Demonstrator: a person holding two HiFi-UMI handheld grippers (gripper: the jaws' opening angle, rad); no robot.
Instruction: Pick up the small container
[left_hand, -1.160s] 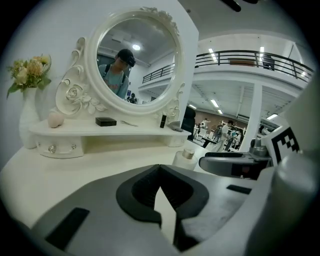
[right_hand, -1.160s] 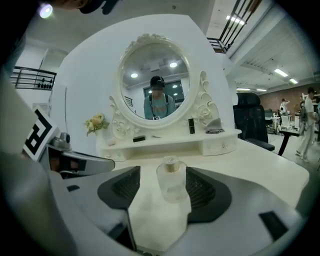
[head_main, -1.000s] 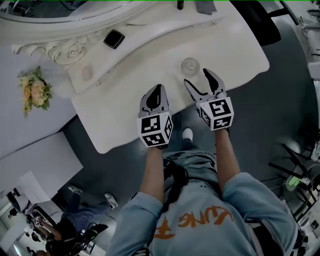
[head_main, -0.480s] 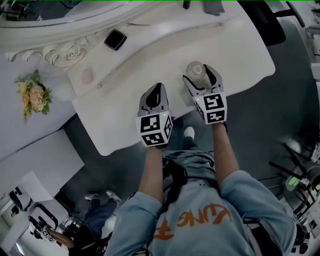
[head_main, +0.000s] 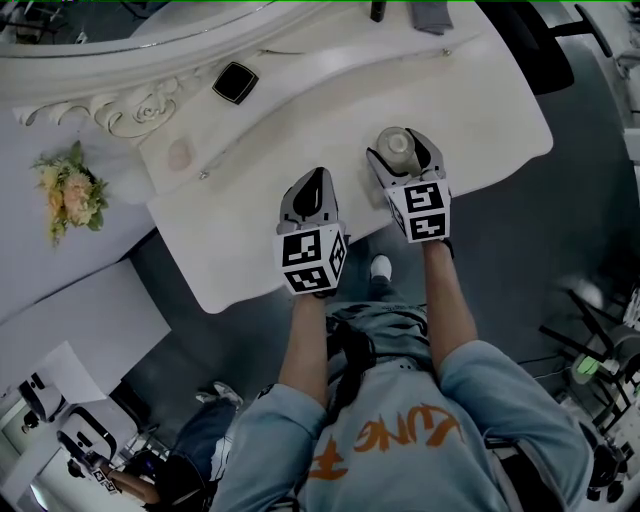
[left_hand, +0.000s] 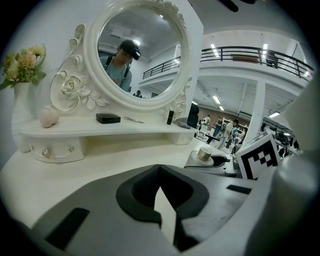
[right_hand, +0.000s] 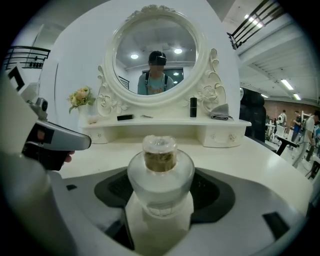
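The small container (head_main: 397, 143) is a round frosted glass jar with a clear stopper, standing on the white dressing table (head_main: 250, 240). My right gripper (head_main: 398, 150) is open, one jaw on each side of the jar. In the right gripper view the small container (right_hand: 160, 170) fills the middle of the right gripper (right_hand: 161, 197), with dark pad showing on both sides of it. My left gripper (head_main: 312, 180) hovers over the table to the left, shut and empty. From the left gripper (left_hand: 162, 197) view, the small container (left_hand: 204, 154) shows at the right.
A raised shelf under the oval mirror (right_hand: 155, 55) carries a black box (head_main: 234, 82), a pale pink egg-shaped thing (head_main: 180, 153), a dark tube (right_hand: 193, 107) and a grey cloth (right_hand: 220, 116). Flowers (head_main: 68, 192) stand at the left. The table's front edge runs just under both grippers.
My right gripper has moved forward, so the jar that stood ahead of its tips now stands between the jaws. The left gripper has stayed put.
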